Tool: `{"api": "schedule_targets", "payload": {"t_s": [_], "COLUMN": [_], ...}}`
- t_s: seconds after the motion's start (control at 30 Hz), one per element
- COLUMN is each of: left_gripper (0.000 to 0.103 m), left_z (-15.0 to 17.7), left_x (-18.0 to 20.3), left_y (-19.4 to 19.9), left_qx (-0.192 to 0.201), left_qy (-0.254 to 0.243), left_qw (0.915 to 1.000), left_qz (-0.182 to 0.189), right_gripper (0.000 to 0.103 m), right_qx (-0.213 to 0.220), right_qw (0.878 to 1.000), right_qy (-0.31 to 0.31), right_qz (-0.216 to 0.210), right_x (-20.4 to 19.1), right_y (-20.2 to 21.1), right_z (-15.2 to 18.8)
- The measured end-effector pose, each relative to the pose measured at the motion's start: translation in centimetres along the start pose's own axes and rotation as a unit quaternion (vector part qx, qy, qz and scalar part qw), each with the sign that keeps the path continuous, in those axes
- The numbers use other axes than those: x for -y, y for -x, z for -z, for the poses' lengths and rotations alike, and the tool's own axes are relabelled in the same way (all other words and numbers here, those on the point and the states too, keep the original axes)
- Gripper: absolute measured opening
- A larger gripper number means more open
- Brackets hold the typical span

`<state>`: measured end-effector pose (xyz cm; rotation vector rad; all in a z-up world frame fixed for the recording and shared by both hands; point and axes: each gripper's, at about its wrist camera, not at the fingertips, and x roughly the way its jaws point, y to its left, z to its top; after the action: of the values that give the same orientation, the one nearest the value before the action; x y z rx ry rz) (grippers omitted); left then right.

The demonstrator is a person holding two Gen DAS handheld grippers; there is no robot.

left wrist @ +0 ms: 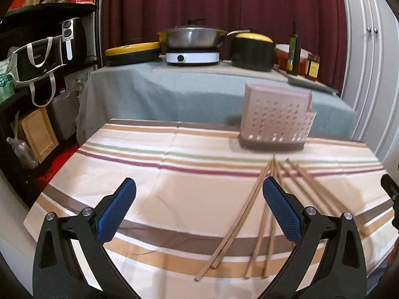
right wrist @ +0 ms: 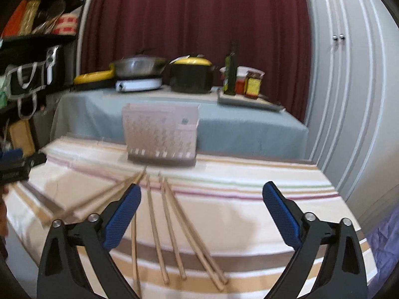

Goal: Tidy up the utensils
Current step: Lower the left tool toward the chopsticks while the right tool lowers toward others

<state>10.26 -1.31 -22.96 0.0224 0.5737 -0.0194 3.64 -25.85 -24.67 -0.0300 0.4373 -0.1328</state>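
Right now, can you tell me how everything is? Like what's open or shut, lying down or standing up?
Left gripper: open, holding nothing.
Right gripper: open, holding nothing.
Chopsticks: lying flat on the striped tablecloth, fanned out, none picked up.
Utensil holder: standing upright; no utensils showing above its rim.
Black pot: yellow lid on.
Steel pan: lid on, sitting on the white cooker.
White cupboard: doors shut.

Chopsticks [right wrist: 172, 226] fanned on tablecloth [right wrist: 249, 209], tips converging just before utensil holder [right wrist: 160, 134]. Holder at table's far edge. Behind: second table [left wrist: 174, 87] bearing pans, pot [left wrist: 251, 52], bottle [left wrist: 293, 49], jars. Shelves [left wrist: 37, 49] left; cabinet doors [right wrist: 349, 87] right.
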Motion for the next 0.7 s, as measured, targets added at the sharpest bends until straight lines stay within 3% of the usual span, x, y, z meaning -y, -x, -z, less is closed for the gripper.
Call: {"api": "schedule_targets", "payload": {"t_s": [0.03, 0.07, 0.1, 0.23, 0.33, 0.6, 0.7], "left_gripper": [0.099, 0.099, 0.099, 0.091, 0.089, 0.088, 0.081], "left_z": [0.7, 1.3, 1.6, 3.3, 4.1, 5.3, 5.8], "left_x": [0.0, 0.0, 0.1, 0.3, 0.6, 0.6, 0.6], "left_y": [-0.3, -0.5, -0.8, -1.5, -2.0, -2.7, -3.0], "left_qx": [0.000, 0.000, -0.002, -0.013, -0.024, -0.030, -0.033], "left_qy": [-0.008, -0.014, -0.019, -0.042, -0.053, -0.065, -0.072], "left_qw": [1.0000, 0.9999, 0.9998, 0.9990, 0.9983, 0.9974, 0.9969], "left_qz": [-0.005, -0.006, -0.007, -0.007, -0.006, -0.004, -0.003], "right_gripper": [0.072, 0.053, 0.049, 0.046, 0.037, 0.025, 0.019], "right_qx": [-0.009, -0.020, -0.032, -0.053, -0.075, -0.098, -0.104], "right_qw": [1.000, 1.000, 0.999, 0.998, 0.996, 0.993, 0.992], "right_qy": [0.007, 0.010, 0.010, 0.006, 0.004, 0.002, -0.004], "right_qz": [-0.006, -0.010, -0.018, -0.041, -0.053, -0.065, -0.066], "right_x": [-0.2, -0.4, -0.4, -0.6, -0.8, -0.8, -0.8], "right_y": [-0.2, -0.7, -1.1, -2.1, -2.9, -4.3, -4.4], "right_z": [0.9, 1.4, 1.9, 4.2, 5.5, 7.0, 7.4]}}
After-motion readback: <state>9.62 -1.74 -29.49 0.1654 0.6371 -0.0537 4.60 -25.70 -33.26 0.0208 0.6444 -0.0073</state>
